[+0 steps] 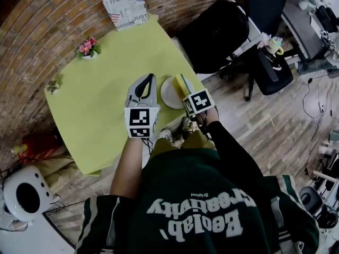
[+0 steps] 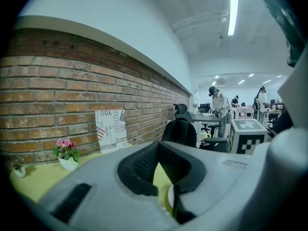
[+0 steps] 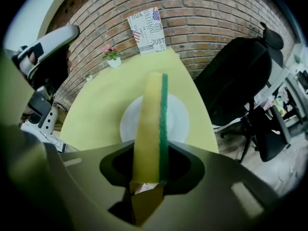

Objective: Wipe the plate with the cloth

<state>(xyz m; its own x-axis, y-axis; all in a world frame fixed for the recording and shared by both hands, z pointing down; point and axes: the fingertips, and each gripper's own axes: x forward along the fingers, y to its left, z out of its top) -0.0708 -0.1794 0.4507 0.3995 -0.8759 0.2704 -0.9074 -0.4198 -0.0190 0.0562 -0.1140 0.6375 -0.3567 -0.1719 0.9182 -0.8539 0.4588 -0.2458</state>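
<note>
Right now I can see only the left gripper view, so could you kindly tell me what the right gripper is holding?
Observer: The right gripper is shut on a yellow-and-green sponge, held on edge.
Operator: Thank you. Where is the plate from there?
Observer: The white plate lies flat on the yellow-green table, directly ahead of the sponge and near the table's edge on the person's side.

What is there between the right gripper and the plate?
Only the sponge, clamped in the right gripper and reaching out over the plate, as the right gripper view shows.
</note>
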